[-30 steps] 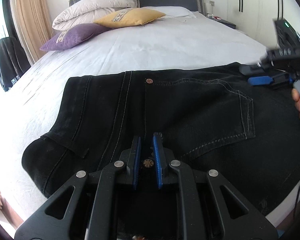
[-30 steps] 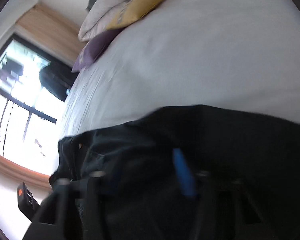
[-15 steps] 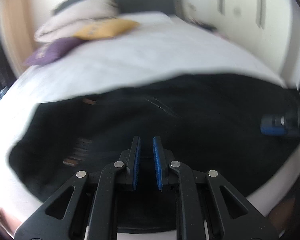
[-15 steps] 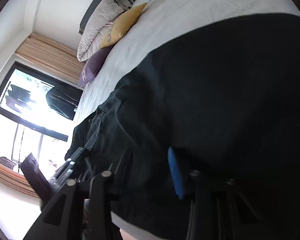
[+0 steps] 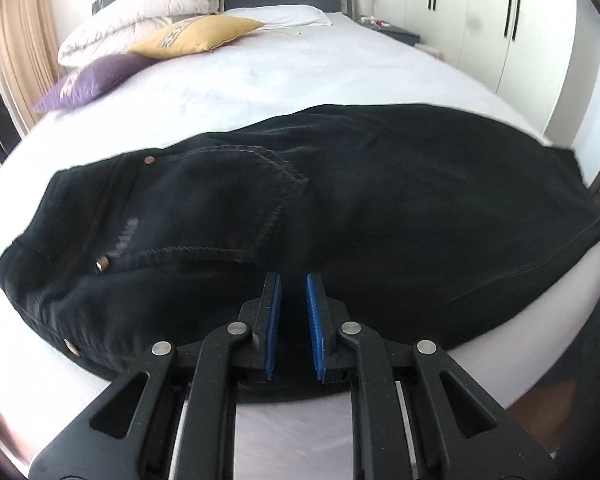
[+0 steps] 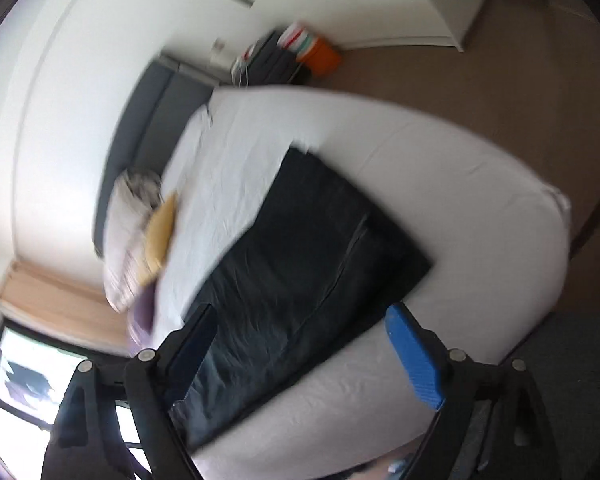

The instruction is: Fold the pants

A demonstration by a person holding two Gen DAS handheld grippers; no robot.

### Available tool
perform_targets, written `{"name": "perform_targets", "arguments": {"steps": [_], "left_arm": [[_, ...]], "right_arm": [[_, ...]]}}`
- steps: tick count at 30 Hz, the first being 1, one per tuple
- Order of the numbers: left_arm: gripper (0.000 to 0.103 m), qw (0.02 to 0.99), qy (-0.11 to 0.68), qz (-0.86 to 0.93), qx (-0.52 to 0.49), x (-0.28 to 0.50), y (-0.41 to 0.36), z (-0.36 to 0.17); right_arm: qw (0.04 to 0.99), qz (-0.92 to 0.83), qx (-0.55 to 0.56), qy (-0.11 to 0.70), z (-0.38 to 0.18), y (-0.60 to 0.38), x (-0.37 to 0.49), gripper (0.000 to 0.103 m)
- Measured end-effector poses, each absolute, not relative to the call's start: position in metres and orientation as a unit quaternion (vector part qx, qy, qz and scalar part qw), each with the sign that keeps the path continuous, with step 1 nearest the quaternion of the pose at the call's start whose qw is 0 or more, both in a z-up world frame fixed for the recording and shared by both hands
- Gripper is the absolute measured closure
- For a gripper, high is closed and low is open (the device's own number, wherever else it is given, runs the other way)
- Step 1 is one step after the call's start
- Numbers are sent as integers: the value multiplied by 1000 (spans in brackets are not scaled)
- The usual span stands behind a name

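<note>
Black jeans (image 5: pixel 339 208) lie folded lengthwise across the near end of a white bed (image 5: pixel 284 80), waistband and back pocket at the left. My left gripper (image 5: pixel 294 304) hovers just above the near edge of the jeans, its blue pads a narrow gap apart with nothing between them. In the tilted, blurred right wrist view the jeans (image 6: pixel 300 280) lie on the bed (image 6: pixel 459 208) well below my right gripper (image 6: pixel 303 340), which is wide open and empty.
White, yellow (image 5: pixel 198 36) and purple (image 5: pixel 96 80) pillows lie at the head of the bed by a grey headboard. White wardrobes (image 5: pixel 479 20) stand at the right. A nightstand and orange bag (image 6: pixel 319 56) stand on the brown floor.
My left gripper slid right along the jeans' near edge, away from the waistband. My right gripper left the jeans, rose high above the bed and opened wide.
</note>
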State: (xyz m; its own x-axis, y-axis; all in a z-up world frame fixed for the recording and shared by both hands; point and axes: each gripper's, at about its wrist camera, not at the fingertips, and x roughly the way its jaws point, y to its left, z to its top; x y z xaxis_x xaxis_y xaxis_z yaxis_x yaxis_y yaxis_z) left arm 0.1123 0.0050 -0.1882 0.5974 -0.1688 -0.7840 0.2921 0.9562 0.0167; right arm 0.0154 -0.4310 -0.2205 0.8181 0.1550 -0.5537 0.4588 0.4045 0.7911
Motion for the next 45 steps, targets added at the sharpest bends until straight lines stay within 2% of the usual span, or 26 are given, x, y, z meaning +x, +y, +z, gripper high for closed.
{"name": "perform_targets", "arguments": {"steps": [6, 10, 20, 25, 33, 45], "left_arm": [[90, 888, 426, -159, 73, 85, -24, -174], [90, 883, 430, -173, 67, 76, -34, -174], [90, 879, 435, -186, 54, 70, -37, -175], [90, 879, 436, -188, 50, 69, -35, -175], [90, 876, 442, -189, 37, 71, -34, -175], [90, 866, 443, -229, 38, 117, -94, -166]], "right_arm": [[722, -143, 617, 280, -248, -463, 7, 14], [714, -130, 621, 297, -258, -476, 7, 14], [700, -97, 654, 268, -275, -500, 8, 13], [698, -64, 663, 261, -281, -494, 22, 21], [684, -54, 687, 238, -294, -501, 17, 56], [711, -71, 660, 234, -294, -499, 24, 91]]}}
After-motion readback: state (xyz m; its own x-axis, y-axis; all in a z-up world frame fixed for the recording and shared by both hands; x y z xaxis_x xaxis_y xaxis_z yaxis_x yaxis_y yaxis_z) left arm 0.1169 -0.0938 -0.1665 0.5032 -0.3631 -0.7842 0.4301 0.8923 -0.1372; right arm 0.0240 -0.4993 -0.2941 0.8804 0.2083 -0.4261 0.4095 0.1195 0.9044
